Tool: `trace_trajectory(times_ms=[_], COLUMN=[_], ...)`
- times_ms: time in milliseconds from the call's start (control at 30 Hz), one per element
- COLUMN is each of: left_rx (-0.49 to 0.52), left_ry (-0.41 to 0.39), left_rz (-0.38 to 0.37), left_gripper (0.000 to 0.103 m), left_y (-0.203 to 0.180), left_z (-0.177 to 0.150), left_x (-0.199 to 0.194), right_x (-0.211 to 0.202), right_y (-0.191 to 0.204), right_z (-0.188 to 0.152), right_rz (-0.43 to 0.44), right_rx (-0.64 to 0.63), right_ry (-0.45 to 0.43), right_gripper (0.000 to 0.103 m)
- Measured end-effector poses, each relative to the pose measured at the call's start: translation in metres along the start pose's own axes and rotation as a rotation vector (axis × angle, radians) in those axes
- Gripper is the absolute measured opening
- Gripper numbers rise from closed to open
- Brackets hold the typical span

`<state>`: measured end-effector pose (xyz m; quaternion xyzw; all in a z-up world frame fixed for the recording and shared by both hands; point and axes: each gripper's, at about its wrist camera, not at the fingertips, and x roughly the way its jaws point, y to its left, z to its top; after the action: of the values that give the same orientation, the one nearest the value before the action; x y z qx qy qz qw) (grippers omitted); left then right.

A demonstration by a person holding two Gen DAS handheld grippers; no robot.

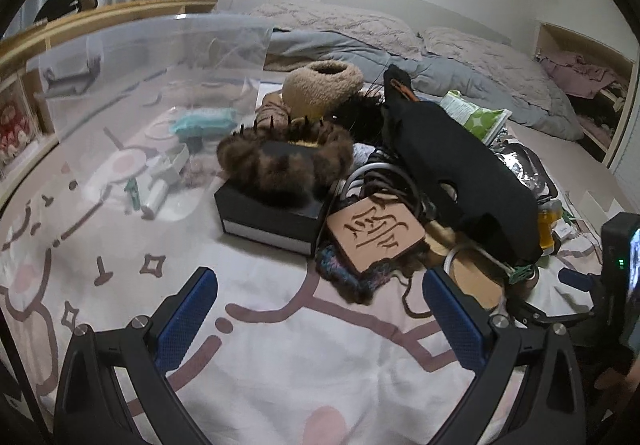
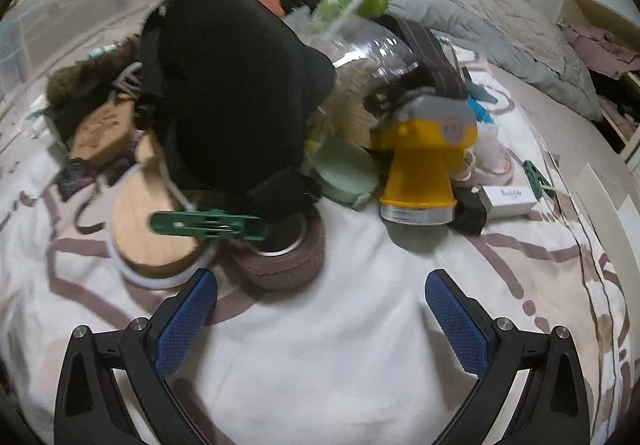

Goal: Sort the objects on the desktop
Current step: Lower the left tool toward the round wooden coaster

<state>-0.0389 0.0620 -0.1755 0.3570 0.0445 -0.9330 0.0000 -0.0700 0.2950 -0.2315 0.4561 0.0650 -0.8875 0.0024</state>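
Observation:
A heap of objects lies on a patterned sheet. In the left wrist view a furry brown claw piece rests on a black box, beside a tan carved block and a black fabric item. My left gripper hangs open just short of the block, holding nothing. In the right wrist view a green clip lies over a wooden disc and a brown fabric roll. A yellow bottle lies to the right. My right gripper is open and empty, close in front of the roll.
A clear plastic bin holding small items stands at the left. A rumpled bed with grey quilt lies behind the heap. A white box and a second green clip sit at the right. The other gripper's body shows at the right edge.

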Motion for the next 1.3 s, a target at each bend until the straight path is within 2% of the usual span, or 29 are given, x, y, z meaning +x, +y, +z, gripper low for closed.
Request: trace_trajectory(times_ms=[67,133,333,467,567,633,700,833,933,1133,1300], left_rx=[-0.007,-0.006,-0.032,-0.02,-0.016,-0.004,0.001,-0.02,-0.029,-0.006,-0.006], left_ry=[0.001,0.006,0.042,0.083,0.108,0.108,0.106,0.122,0.135,0.15,0.167], left_rz=[-0.004,0.003,0.023,0.047,0.042,0.048,0.055,0.052,0.046,0.053,0.071], left_gripper=[0.103,0.103,0.103,0.103,0.103,0.103,0.103,0.103,0.103,0.103,0.103], left_y=[0.004,0.007,0.023,0.025,0.023,0.022,0.021,0.025,0.024,0.017,0.017], left_z=[-0.001,-0.001,-0.004,-0.012,-0.016,-0.018,-0.018,-0.018,-0.019,-0.024,-0.026], left_x=[0.001,0.002,0.009,0.018,0.022,0.022,0.023,0.026,0.029,0.035,0.044], right_x=[0.005,0.011,0.014,0.01,0.006,0.003,0.002,-0.004,-0.003,-0.012,-0.022], right_y=[-0.005,-0.008,0.007,0.019,0.044,0.06,0.059,0.039,0.035,0.056,0.053], right_z=[0.004,0.009,0.019,0.021,0.02,0.02,0.02,0.02,0.021,0.013,0.006], right_rz=[-0.019,0.001,-0.028,0.049,0.104,0.034,0.038,0.131,0.139,0.101,0.142], right_rx=[0.03,0.044,0.017,0.016,-0.029,-0.079,-0.064,0.04,0.082,0.028,0.03], right_ry=[0.009,0.023,0.03,0.034,0.024,-0.005,-0.012,-0.007,0.004,-0.018,-0.024], right_gripper=[0.103,0.103,0.103,0.103,0.103,0.103,0.103,0.103,0.103,0.103,0.103])
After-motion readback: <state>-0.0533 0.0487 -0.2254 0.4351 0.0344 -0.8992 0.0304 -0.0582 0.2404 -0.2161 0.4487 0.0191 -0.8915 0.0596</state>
